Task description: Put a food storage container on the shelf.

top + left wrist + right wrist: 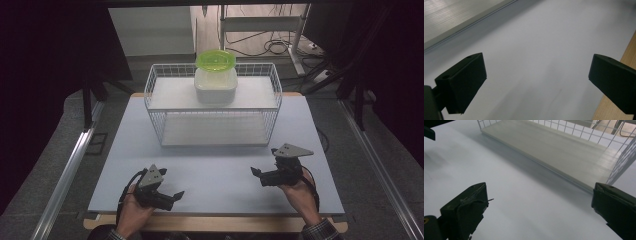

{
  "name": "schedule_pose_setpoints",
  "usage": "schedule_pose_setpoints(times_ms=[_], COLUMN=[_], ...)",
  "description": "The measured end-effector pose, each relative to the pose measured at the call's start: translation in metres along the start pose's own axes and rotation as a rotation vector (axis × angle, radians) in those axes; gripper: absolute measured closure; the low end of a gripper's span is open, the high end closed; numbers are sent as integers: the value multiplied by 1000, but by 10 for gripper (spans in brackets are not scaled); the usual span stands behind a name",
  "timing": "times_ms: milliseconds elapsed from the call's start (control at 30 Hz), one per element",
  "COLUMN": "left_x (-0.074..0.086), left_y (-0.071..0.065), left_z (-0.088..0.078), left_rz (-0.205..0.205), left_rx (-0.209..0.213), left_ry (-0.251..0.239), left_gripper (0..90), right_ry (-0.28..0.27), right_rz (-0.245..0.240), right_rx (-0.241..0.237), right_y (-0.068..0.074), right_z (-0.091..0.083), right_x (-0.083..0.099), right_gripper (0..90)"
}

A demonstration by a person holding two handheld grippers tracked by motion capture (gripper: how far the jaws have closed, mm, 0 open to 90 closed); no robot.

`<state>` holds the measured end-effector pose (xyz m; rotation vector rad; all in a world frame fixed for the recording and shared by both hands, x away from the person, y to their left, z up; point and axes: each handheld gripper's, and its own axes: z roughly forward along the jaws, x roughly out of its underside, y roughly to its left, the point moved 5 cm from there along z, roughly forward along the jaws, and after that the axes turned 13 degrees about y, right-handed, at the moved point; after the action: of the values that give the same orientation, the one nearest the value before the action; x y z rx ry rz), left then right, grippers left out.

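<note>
Pale grey-blue board covers the table (pixel 215 175), and at its near edge the two tools rest low: the left gripper (pixel 176 196) at about seven o'clock and the right gripper (pixel 256 172) at about five o'clock, each held in a hand with its jaws turned inward toward the middle of the board. Both sets of jaws stand wide apart with nothing between them; the left gripper view looks across bare board (pixel 536 50) to the wooden table edge (pixel 624 57), and the right gripper view looks toward the lower shelf (pixel 554 147) of the rack. This low, spread pose reads as a ready stance, well apart from the work. Farther off, toward twelve o'clock, stands the white wire rack (pixel 213 105), its open front facing the person, likely so a gripper can reach in. On its upper shelf, near the middle, sits the white container (pixel 215 85), upright, with the green lid (pixel 215 59) resting on top, a little askew, perhaps not pressed home.
</note>
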<state>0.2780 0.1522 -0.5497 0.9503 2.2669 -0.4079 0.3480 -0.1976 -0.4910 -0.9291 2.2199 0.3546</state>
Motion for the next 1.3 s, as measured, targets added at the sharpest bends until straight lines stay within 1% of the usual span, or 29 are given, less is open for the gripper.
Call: schedule_pose_setpoints(times_ms=[233, 333, 433, 567, 667, 833, 1167, 1300], left_x=[0, 0, 0, 0, 0, 1, 2, 2], left_y=[0, 0, 0, 0, 0, 0, 0, 0], left_z=[0, 1, 1, 2, 2, 3, 6, 6], left_rz=[3, 4, 4, 4, 4, 4, 4, 2], left_rx=[-2, 0, 1, 3, 3, 6, 18, 20], left_ry=[-1, -2, -1, 0, 2, 4, 14, 16], left_gripper=[10, 10, 10, 10, 10, 9, 8, 8], right_ry=[30, 62, 82, 101, 114, 135, 182, 199], right_rz=[11, 1, -18, -14, -21, -17, -28, -21], right_rx=[13, 25, 38, 26, 25, 23, 19, 19], right_y=[-3, -3, -2, -1, -1, -1, 2, 2], right_z=[5, 10, 14, 18, 21, 26, 37, 39], right_x=[13, 20, 24, 27, 29, 32, 38, 39], right_gripper=[9, 9, 8, 6, 4, 4, 3, 3])
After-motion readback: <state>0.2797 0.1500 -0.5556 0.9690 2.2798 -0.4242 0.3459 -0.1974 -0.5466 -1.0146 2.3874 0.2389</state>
